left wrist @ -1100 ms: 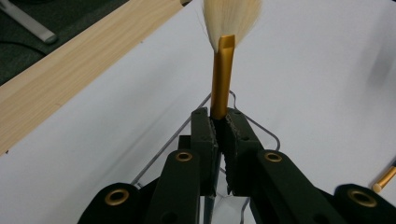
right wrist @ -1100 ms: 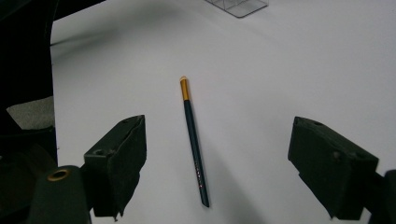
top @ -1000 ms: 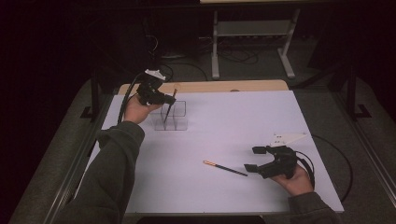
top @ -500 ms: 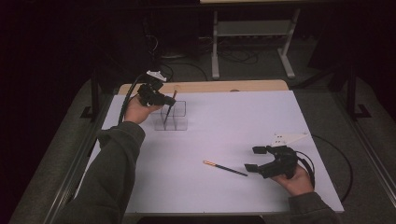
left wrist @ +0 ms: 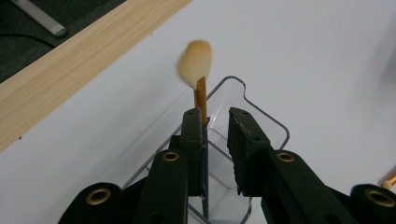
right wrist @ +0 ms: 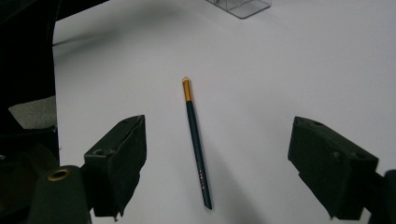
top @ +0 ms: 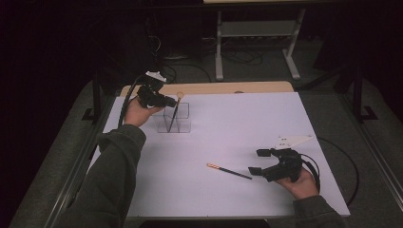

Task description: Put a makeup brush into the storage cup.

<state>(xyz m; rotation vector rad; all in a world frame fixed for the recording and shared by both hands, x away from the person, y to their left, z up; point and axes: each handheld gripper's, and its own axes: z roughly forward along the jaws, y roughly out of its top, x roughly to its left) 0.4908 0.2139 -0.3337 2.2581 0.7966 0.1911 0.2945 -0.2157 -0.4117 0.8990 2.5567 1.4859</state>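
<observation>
Fingers [left wrist: 217, 140] parted, brush [left wrist: 196, 70] in clear holder [left wrist: 261, 122]

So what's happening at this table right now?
A person works at a white table with a hand-held gripper in each hand. The left hand-held gripper is over a clear plastic holder, its jaws a little apart around the handle of a fluffy makeup brush that stands in the holder. The right hand-held gripper is wide open, lined up on a slim dark brush with a gold band lying flat on the table, not yet touching it.
</observation>
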